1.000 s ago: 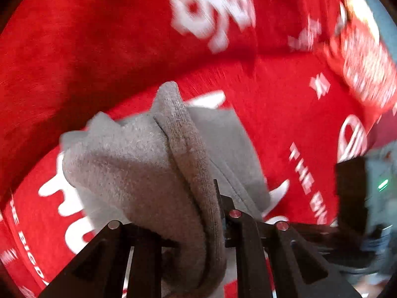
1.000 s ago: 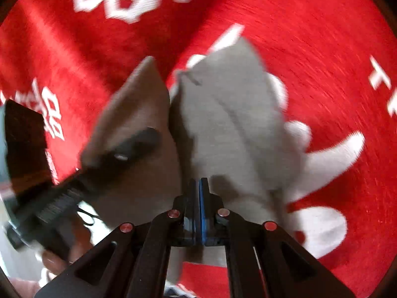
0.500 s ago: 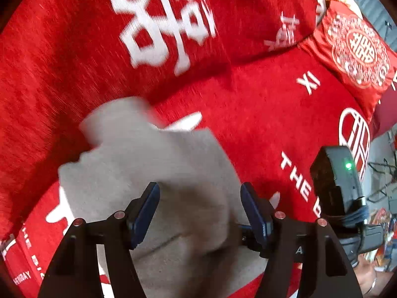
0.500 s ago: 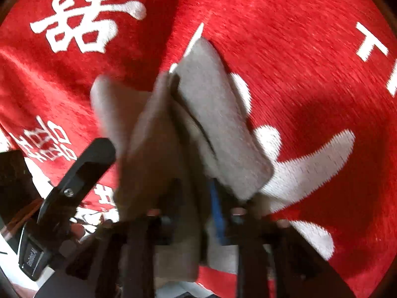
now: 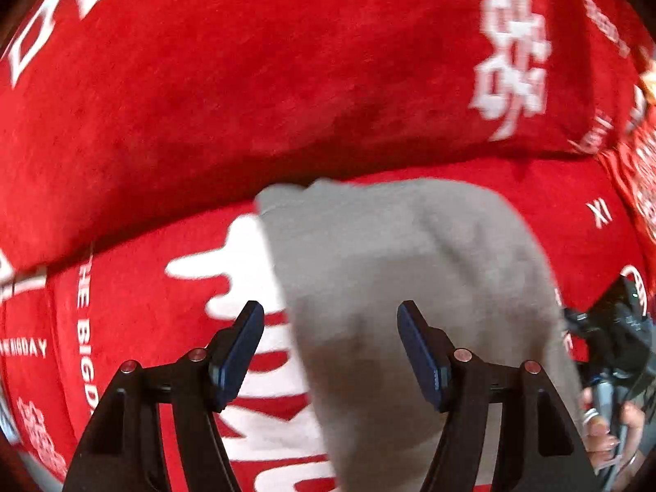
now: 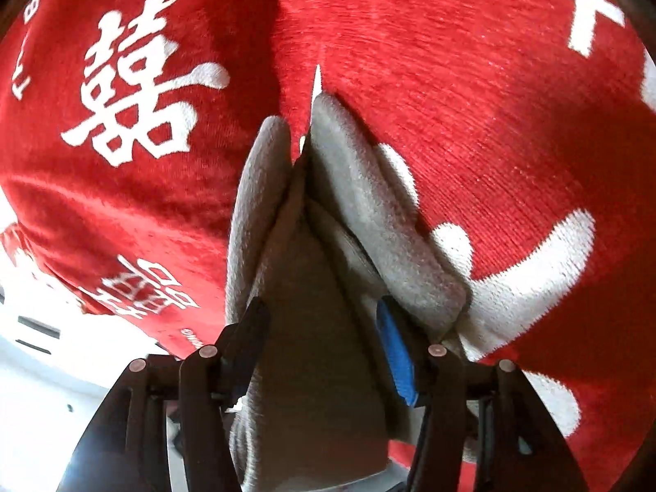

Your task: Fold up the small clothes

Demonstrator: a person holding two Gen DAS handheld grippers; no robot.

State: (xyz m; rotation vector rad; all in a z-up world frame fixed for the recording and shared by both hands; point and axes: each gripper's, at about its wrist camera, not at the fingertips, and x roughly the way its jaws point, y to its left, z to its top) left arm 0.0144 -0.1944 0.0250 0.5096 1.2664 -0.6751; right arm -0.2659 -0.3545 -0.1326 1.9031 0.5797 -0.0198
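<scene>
A small grey garment (image 5: 402, 287) lies folded on a red blanket with white lettering (image 5: 246, 102). In the left wrist view my left gripper (image 5: 330, 324) is open, its blue-padded jaws apart over the garment's near left part, holding nothing. In the right wrist view the same grey garment (image 6: 328, 246) lies in stacked folds running away from me. My right gripper (image 6: 322, 324) is open, its jaws spread to either side of the cloth, which passes loosely between them.
The red blanket (image 6: 492, 123) covers the whole surface, with a raised fold or cushion at the back (image 5: 287, 61). The other gripper and the hand holding it (image 5: 615, 348) show at the right edge of the left view. A white area (image 6: 41, 369) lies at lower left.
Both grippers were shut on the grey garment a second ago and have opened. The garment has dropped from a lifted bunch to lying folded on the blanket.
</scene>
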